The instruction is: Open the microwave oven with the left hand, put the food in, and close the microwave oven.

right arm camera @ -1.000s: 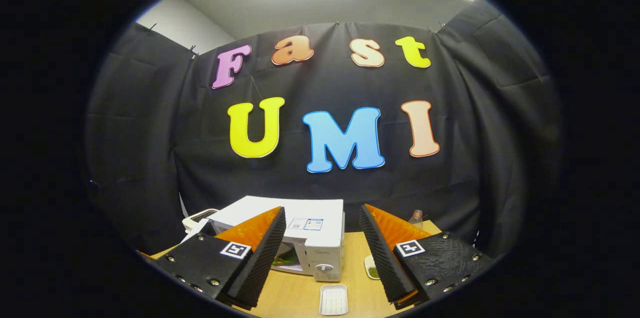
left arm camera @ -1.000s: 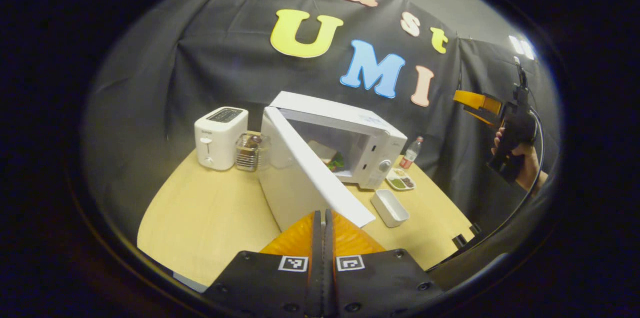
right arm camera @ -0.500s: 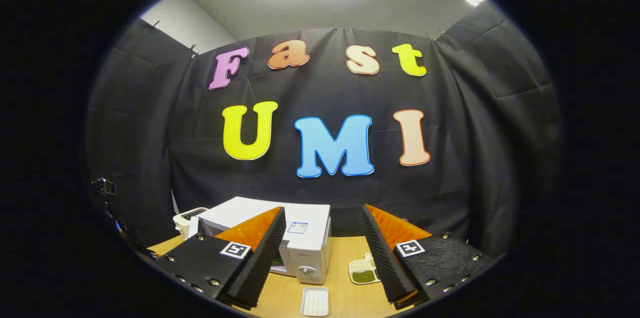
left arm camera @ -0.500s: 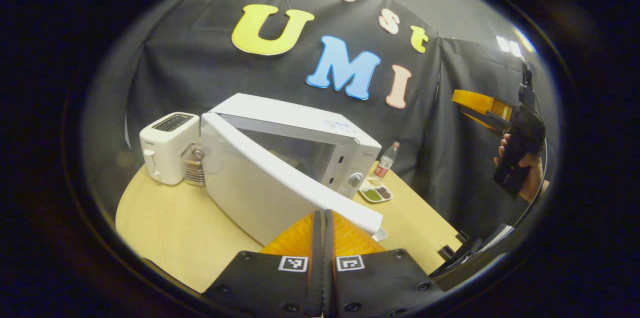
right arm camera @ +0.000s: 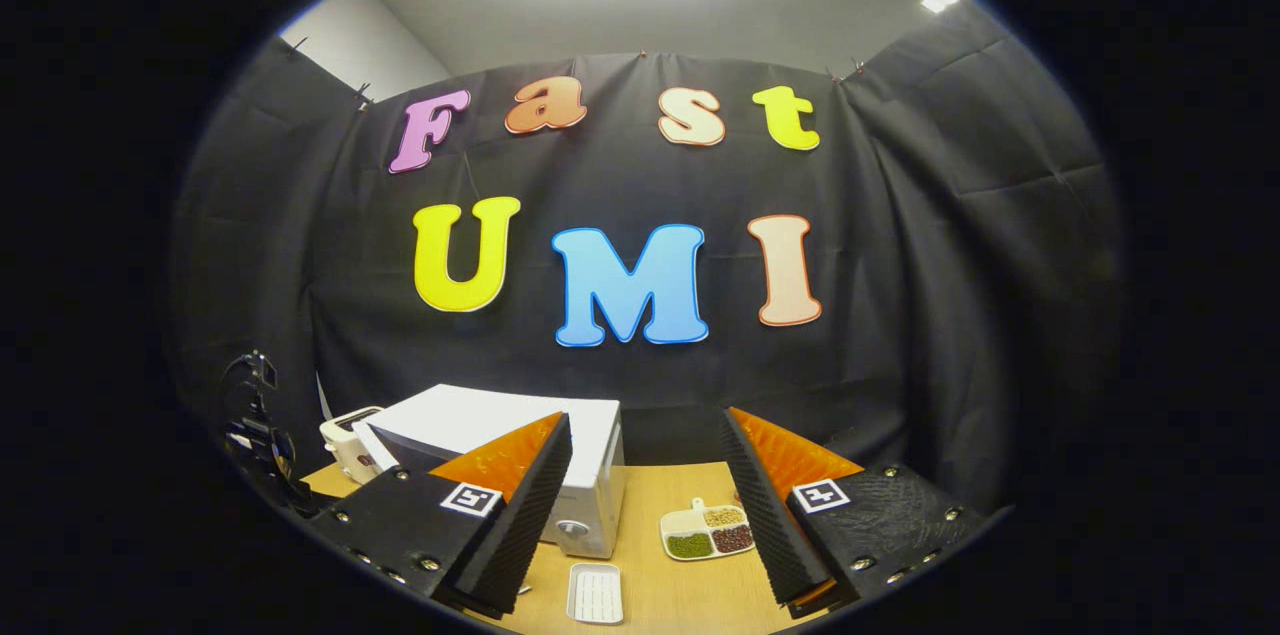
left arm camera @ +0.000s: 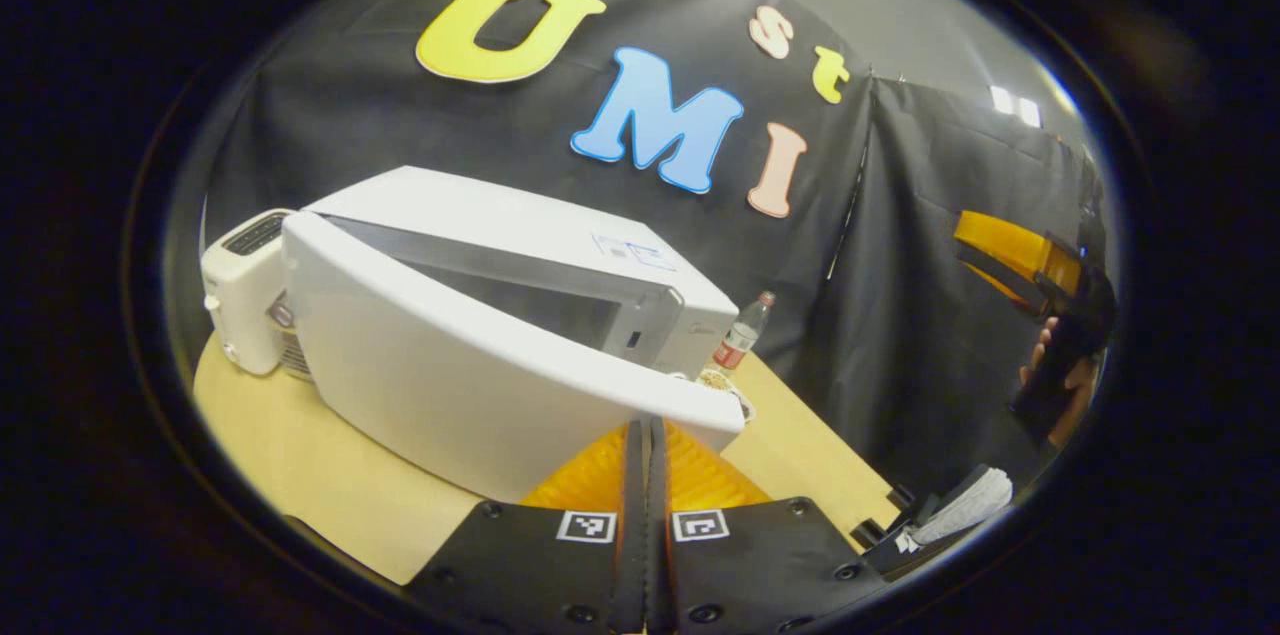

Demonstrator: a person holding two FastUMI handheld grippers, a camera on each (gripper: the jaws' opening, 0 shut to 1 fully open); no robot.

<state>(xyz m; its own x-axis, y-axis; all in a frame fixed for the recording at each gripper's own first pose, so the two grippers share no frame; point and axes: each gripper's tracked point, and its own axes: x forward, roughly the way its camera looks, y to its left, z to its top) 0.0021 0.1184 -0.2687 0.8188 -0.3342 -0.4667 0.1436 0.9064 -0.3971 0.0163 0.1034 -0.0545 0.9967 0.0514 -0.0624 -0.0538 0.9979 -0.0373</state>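
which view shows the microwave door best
The left gripper view: the microwave door spans it, partly open, just ahead of the shut left gripper. The right gripper view mostly hides the door behind its own finger.

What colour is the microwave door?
White; the microwave door shows best in the left gripper view.

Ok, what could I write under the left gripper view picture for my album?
Shut left gripper pushing the white microwave door nearly closed on the wooden table.
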